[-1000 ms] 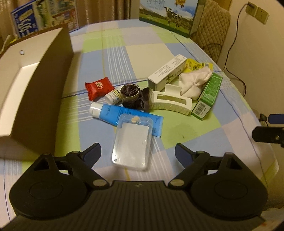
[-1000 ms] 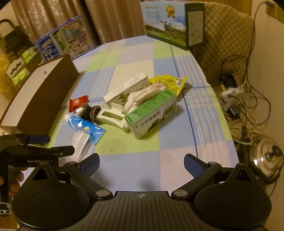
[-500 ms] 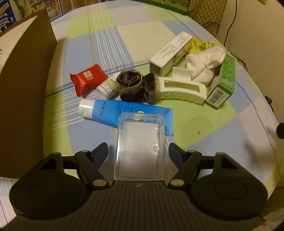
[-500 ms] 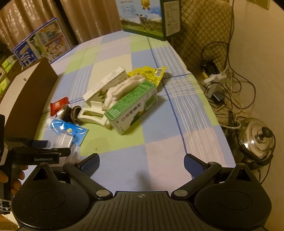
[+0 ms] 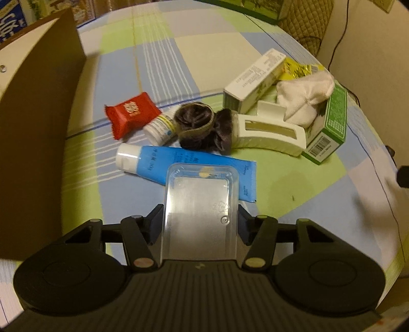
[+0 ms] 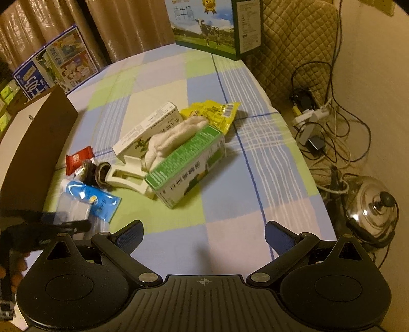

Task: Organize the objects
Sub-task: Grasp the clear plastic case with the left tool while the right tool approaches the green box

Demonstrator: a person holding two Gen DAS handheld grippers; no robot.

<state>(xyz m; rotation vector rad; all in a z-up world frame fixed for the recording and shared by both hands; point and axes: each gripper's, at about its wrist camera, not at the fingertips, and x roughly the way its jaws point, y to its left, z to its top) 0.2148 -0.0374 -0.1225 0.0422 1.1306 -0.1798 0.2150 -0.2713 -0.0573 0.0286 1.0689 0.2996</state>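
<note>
My left gripper [image 5: 200, 222] is shut on a clear plastic case [image 5: 200, 201], its far end resting over a blue tube [image 5: 179, 163]. Behind lie a red packet [image 5: 131, 112], a small white bottle [image 5: 161, 125], a dark scrunchie [image 5: 204, 125], a white hair claw [image 5: 271, 132], a white cloth [image 5: 304, 97], a white carton [image 5: 255, 81] and a green box [image 5: 329, 125]. My right gripper [image 6: 203, 233] is open and empty above the tablecloth, right of the pile; the green box [image 6: 186, 163] lies ahead-left of it.
An open brown box [image 5: 38, 122] with a white inside stands at the left. A yellow packet [image 6: 212, 112] lies behind the cloth. Milk cartons [image 6: 214, 23] stand at the table's far edge. A chair, cables and a metal pot [image 6: 373, 206] are off the table's right edge.
My left gripper moved forward around the clear case and closed its fingers on the case's sides. The right gripper shifted slightly and stayed open.
</note>
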